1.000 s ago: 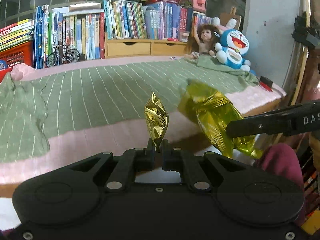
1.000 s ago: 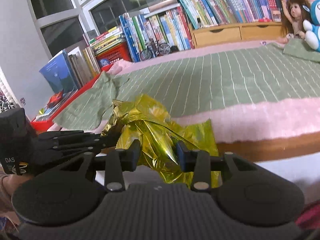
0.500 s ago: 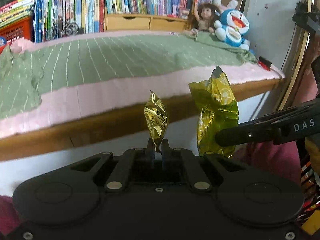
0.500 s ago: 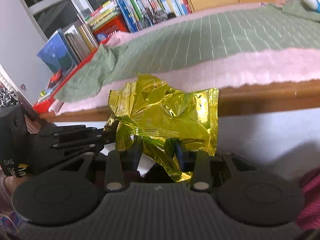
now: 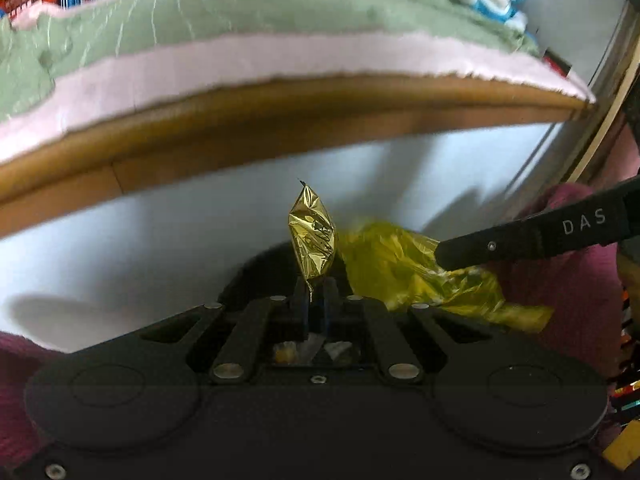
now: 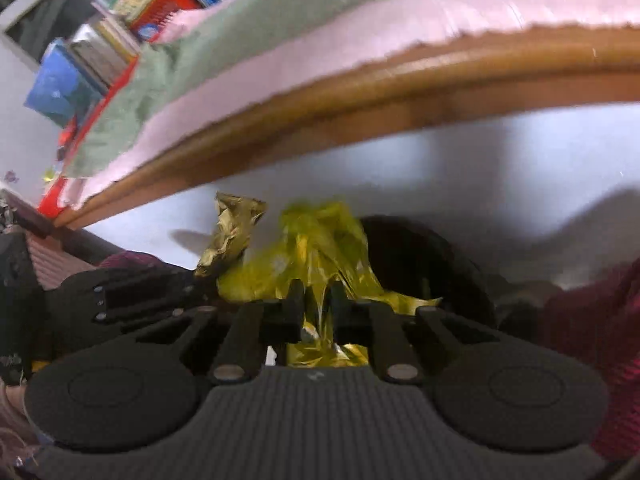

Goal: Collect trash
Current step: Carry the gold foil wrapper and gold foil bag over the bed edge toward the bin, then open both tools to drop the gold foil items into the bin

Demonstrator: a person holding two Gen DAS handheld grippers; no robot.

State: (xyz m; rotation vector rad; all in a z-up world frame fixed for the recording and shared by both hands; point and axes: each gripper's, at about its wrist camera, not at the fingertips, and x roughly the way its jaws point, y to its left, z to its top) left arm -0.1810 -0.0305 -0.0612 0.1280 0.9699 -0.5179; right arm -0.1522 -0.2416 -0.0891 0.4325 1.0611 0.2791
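Observation:
My left gripper [image 5: 316,292] is shut on a small crumpled gold wrapper [image 5: 312,236], which stands up from its tips. To its right my right gripper [image 6: 318,296] has its jaws closing tight on a large yellow foil bag [image 6: 316,240], with the foil pinched between the pads. One right finger [image 5: 520,240] and the yellow bag [image 5: 400,268] also show in the left wrist view. The left gripper's fingers [image 6: 160,284] and the gold wrapper [image 6: 234,228] show at left in the right wrist view. Both wrappers hang over a dark round bin opening [image 6: 420,256] by the white bed base.
The bed's wooden rail [image 5: 280,120] with a pink sheet [image 5: 240,68] and green blanket [image 5: 240,12] runs above. Books [image 6: 160,4] stand at the far side. A person's maroon clothing [image 5: 568,280] fills the lower right.
Both grippers have sunk from bed height to below the rail and tilted downward, carrying their wrappers. The right jaws have squeezed closer on the yellow bag, which now hangs crumpled over the dark bin.

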